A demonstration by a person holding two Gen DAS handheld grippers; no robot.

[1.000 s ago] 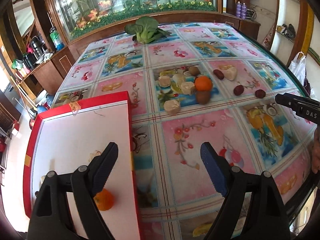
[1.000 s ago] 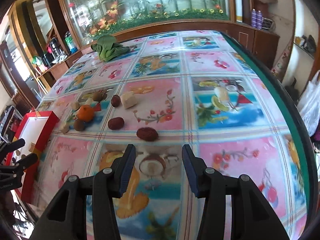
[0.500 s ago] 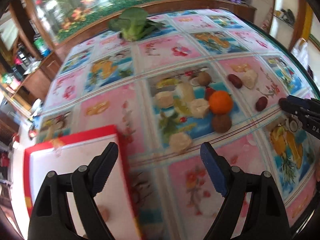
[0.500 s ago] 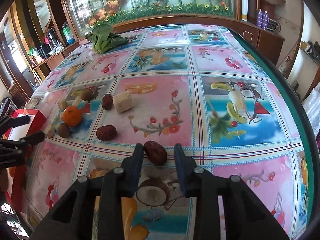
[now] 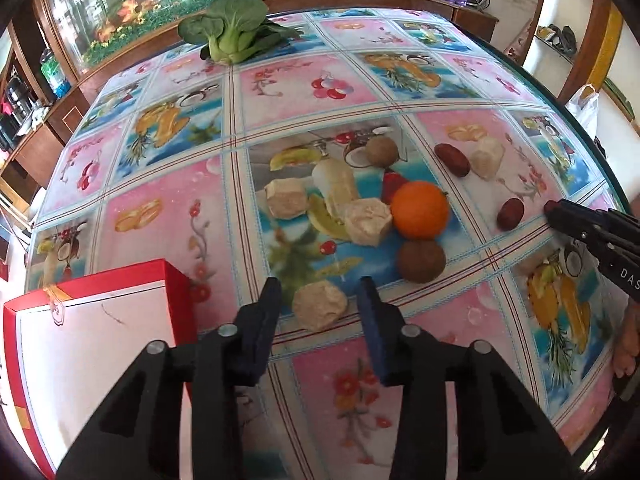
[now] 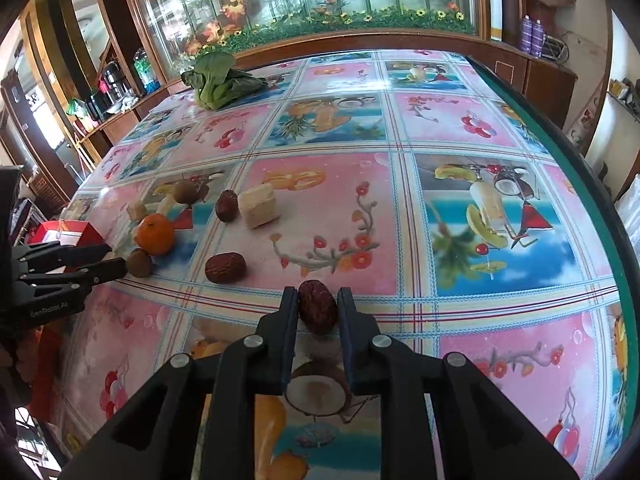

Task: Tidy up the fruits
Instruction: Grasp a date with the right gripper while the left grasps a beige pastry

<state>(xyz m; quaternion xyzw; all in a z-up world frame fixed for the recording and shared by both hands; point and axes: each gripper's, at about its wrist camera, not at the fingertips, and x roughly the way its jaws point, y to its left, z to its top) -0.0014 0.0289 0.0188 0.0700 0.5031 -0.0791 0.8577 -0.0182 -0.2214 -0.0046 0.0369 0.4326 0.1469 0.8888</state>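
Landmark: orange [image 5: 419, 210], on the fruit-print tablecloth [image 5: 304, 92]. Right gripper [image 6: 318, 312]: jaws narrowed onto a dried red date [image 6: 318, 312], pads touching or all but touching both its flanks; half a second ago they bracketed it with visible gaps, a second ago they stood wide and short of it. The date lies on the cloth, well to the right of the orange and nearest the right table edge; whether it has left the surface cannot be told. Left gripper [image 5: 319, 306]: jaws at middle width around a pale chunk [image 5: 319, 306] in front of the orange, gaps showing on both sides, nothing held; a second ago they were spread wide over the red box [image 5: 92, 328], which sits to the near left of the orange. Beside the orange: brown round fruit [image 5: 421, 260] touching it in front, pale block [image 5: 367, 221] touching its left. Two more dates [image 5: 510, 213] [image 5: 451, 159] lie to its right. Judgement: the date appears secured, the chunk next; both are probably bound for the box, and many pieces remain loose.
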